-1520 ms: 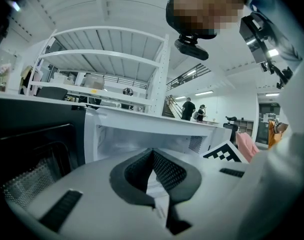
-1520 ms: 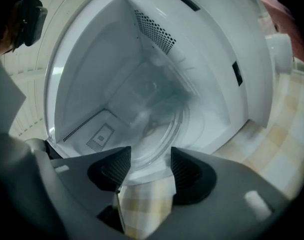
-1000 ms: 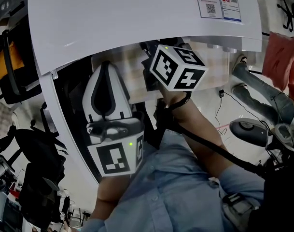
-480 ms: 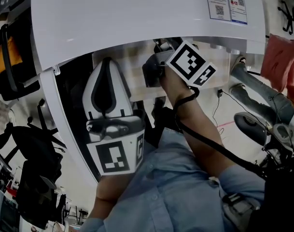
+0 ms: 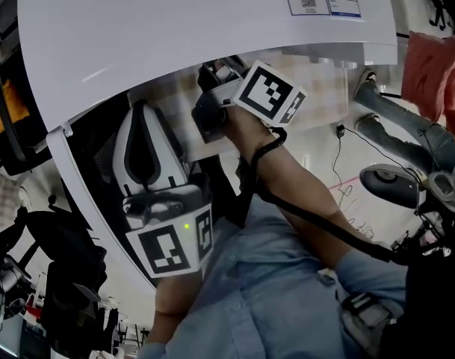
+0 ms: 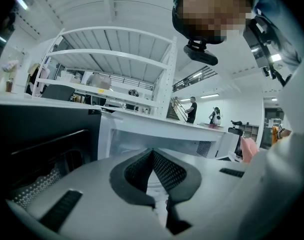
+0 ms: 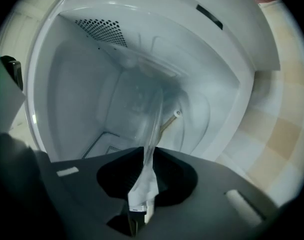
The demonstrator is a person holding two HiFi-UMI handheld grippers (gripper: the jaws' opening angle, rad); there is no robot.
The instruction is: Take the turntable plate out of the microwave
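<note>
Scene: A person in a light blue shirt (image 5: 264, 290) stands over a white box-shaped microwave oven (image 5: 175, 36). Its top fills the upper part of the head view.

Door: The dark-windowed microwave door (image 6: 42, 149) stands open at the left of the left gripper view. The white cavity is exposed.

Plate: The clear round glass turntable plate (image 7: 151, 124) is inside the cavity. It is seen edge-on as a pale streak running up the centre of the right gripper view. It has not come out yet.

Right gripper: The right gripper (image 7: 148, 154) is at the bottom centre of its own view and reaches into the oven mouth. Its jaws are closing with the plate's near rim between them. The dark pads look to be meeting the glass on both sides.

Left gripper: The left gripper (image 6: 152, 153) is outside the oven, at the lower left of the head view. Its jaws are clenched tip to tip on nothing.

Roller: A small white roller on a thin arm (image 7: 176, 113) shows just right of the plate, near the centre of the right gripper view. Whether the plate rests on it cannot be told.

Done so far: The door is open, the reach is made, and a grasp on the rim is forming.

Still to do: By my judgement, the grip must firm up, then the plate must be lifted free and drawn out through the opening.
</note>
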